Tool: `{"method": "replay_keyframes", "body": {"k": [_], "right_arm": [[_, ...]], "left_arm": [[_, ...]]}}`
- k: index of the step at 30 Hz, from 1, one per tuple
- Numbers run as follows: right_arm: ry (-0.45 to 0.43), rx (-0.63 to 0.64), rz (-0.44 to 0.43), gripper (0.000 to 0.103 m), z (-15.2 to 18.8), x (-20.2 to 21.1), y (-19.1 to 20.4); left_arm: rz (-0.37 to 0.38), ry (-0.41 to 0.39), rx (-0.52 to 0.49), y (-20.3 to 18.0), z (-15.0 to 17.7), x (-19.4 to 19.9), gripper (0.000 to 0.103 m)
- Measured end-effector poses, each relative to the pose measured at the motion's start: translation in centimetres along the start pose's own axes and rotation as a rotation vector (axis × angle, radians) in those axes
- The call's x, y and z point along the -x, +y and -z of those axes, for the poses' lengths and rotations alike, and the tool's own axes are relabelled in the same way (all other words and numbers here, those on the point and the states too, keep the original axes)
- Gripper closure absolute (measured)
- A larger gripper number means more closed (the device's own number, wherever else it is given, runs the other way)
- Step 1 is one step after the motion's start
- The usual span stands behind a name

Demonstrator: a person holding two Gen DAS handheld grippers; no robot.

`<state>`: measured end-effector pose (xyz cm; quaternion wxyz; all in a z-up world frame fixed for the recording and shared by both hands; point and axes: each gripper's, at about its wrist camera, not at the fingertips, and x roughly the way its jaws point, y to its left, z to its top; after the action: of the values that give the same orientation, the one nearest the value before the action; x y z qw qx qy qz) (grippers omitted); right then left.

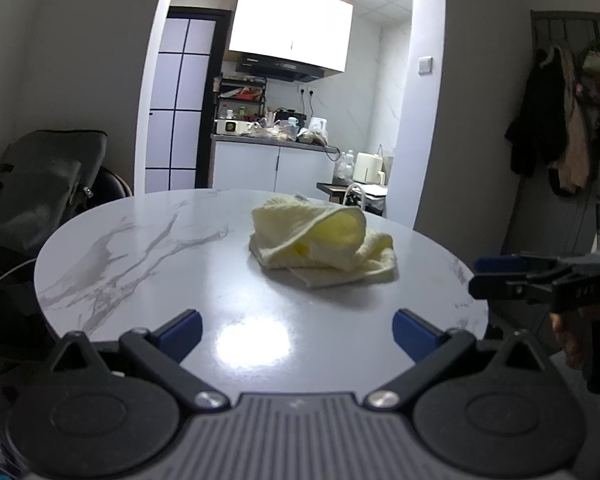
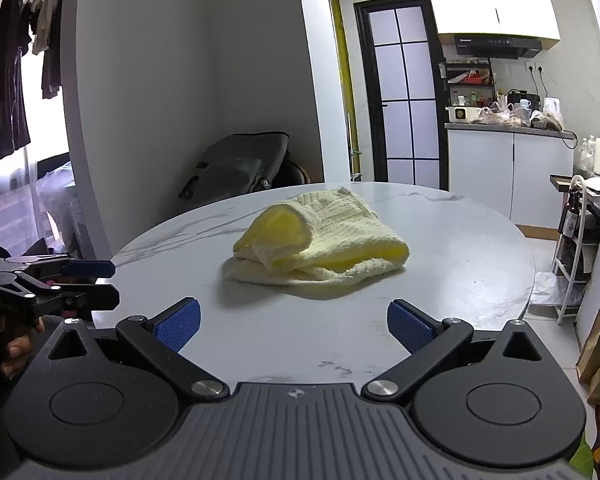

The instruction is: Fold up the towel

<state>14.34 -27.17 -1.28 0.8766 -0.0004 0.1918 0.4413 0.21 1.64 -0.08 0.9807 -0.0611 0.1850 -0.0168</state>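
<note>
So, pale yellow towel [image 1: 324,240] sits crumpled in a loose heap on the round white marble table [image 1: 139,248], a bit past the middle, toward the far side. Top layer curls over into an open roll, lower layers stick out flat underneath; not folded neatly.

Left gripper [image 1: 297,330] hovers over the near edge of the table, jaws spread wide, blue pads [image 1: 181,330] empty, nothing between them. Well short of the towel, no contact.

Right gripper [image 2: 293,322] same story: jaws wide apart, empty, over the near table edge, towel [image 2: 320,240] ahead of it and apart from the fingers.

Each gripper shows up in the other's view from the side: right one at the right edge of the left view, left one [image 2: 103,284] at the left edge of the right view, both off the table rim, fingers parted with a gap.

Dark bag [image 2: 239,164] on a chair behind the table, kitchen counter [image 1: 271,142] further back
</note>
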Motion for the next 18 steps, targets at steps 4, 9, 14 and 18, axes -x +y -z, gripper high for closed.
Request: {"method": "replay_keyframes", "body": {"k": [4, 9, 14, 18], "right_arm": [[0.001, -0.007, -0.005, 0.001, 0.2, -0.4, -0.1], [0.004, 0.010, -0.004, 0.001, 0.4, -0.8, 0.1], [0.008, -0.006, 0.001, 0.001, 0.3, -1.2, -0.4], [0.018, -0.016, -0.002, 0.001, 0.2, -1.5, -1.0]], "left_arm": [[-0.003, -0.009, -0.005, -0.1, 0.1, 0.1, 0.000], [0.000, -0.009, 0.008, 0.0, 0.0, 0.0, 0.000], [0.001, -0.011, 0.012, 0.1, 0.0, 0.2, 0.000], [-0.001, -0.009, 0.036, 0.5, -0.1, -0.1, 0.000]]}}
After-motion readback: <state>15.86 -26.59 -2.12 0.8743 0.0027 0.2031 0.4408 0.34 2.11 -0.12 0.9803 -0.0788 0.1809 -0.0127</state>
